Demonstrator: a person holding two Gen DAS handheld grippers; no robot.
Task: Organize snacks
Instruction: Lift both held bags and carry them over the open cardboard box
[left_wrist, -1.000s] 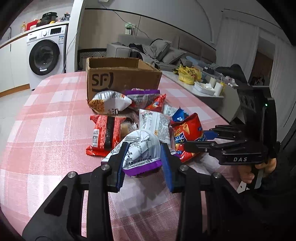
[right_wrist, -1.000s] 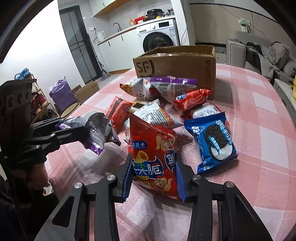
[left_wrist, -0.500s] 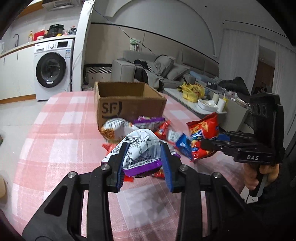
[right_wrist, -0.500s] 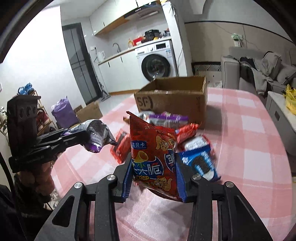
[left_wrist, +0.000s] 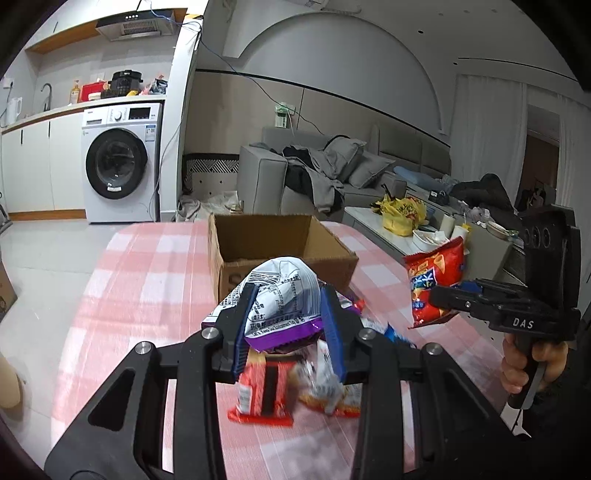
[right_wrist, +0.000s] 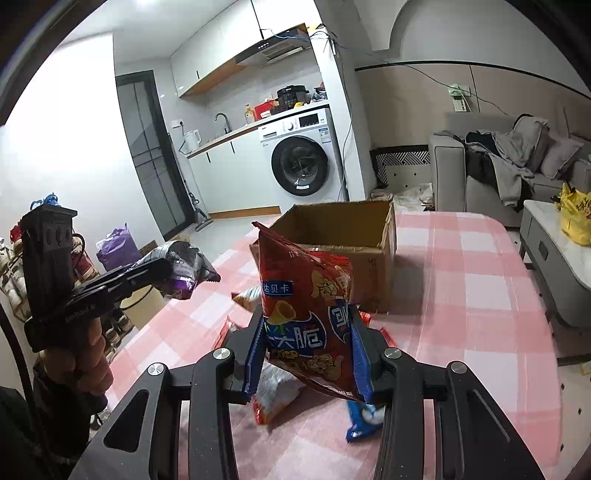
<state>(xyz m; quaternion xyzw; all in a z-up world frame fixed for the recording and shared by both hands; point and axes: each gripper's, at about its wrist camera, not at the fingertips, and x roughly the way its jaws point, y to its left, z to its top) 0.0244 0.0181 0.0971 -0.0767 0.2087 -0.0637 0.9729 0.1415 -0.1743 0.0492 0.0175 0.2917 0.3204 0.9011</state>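
My left gripper (left_wrist: 290, 308) is shut on a white and purple snack bag (left_wrist: 280, 306), lifted above the pink checked table (left_wrist: 140, 295). My right gripper (right_wrist: 308, 339) is shut on a red chip bag (right_wrist: 306, 314), also held in the air. Each wrist view shows the other gripper: the right gripper (left_wrist: 439, 295) with the red chip bag (left_wrist: 436, 280) at the right, the left gripper (right_wrist: 162, 267) with its white and purple bag (right_wrist: 184, 271) at the left. An open cardboard box (left_wrist: 273, 247) stands beyond both bags. Several snack packets (left_wrist: 266, 391) lie on the table below.
A blue cookie packet (right_wrist: 362, 421) and a red packet (right_wrist: 273, 395) lie under the right gripper. Beyond the table are a washing machine (left_wrist: 118, 166), a grey sofa (left_wrist: 314, 177) and a low table (left_wrist: 406, 229) with a yellow bag. A person's hand (left_wrist: 532, 365) grips the right handle.
Both grippers have risen from the table with their bags still held. The snack pile now lies lower in both views and the box's inside shows.
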